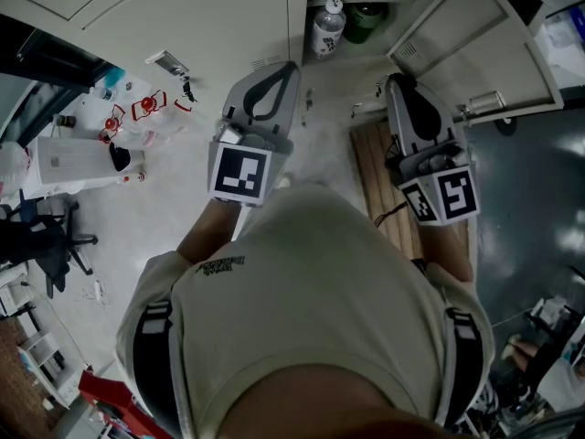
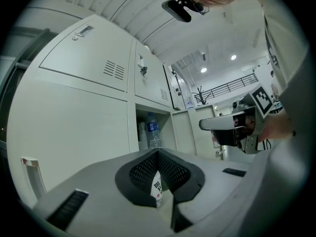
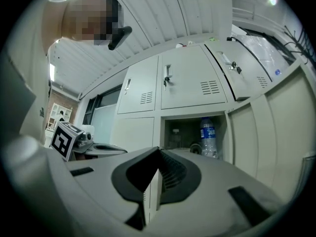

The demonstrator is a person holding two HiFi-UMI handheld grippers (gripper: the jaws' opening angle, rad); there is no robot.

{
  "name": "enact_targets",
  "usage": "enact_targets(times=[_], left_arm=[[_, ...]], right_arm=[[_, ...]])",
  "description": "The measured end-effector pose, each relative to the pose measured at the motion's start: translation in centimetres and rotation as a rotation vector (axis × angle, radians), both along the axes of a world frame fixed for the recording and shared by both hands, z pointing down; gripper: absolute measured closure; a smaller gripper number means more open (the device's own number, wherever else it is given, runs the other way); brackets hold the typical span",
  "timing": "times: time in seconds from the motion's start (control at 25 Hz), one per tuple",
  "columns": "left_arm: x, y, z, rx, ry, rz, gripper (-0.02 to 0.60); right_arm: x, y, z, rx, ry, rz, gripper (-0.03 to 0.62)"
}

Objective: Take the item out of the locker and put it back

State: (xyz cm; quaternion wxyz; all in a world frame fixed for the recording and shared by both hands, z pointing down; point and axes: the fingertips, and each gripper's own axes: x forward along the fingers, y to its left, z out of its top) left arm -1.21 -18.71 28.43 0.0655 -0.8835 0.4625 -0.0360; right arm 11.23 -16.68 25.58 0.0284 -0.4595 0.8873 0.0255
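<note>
A clear water bottle [image 1: 327,26] with a blue label stands upright in the open locker compartment [image 3: 190,132]; it also shows in both gripper views [image 2: 153,131] [image 3: 209,137]. My left gripper [image 1: 291,66] is held level in front of the lockers, short of the opening, its tips together [image 2: 158,151] and nothing seen between them. A small white printed patch shows low in its gap; I cannot tell what it is. My right gripper [image 1: 395,79] is alongside, apart from the bottle, shut and empty [image 3: 158,149].
The locker door [image 1: 475,58] hangs open at the right. A dark round thing [image 1: 364,21] lies beside the bottle. A wooden board [image 1: 375,181] lies on the floor under the right gripper. A white box [image 1: 78,158], red items [image 1: 146,106] and a chair [image 1: 46,245] are at the left.
</note>
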Motion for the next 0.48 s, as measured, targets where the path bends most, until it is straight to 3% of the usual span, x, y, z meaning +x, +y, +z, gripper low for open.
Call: enact_targets(times=[0.48], left_arm=[[-0.1,0.0,-0.1,-0.005,0.003,0.017,0.568]], right_arm=[[-1.3,0.0,0.0,-0.006,0.021,-0.025,0.592]])
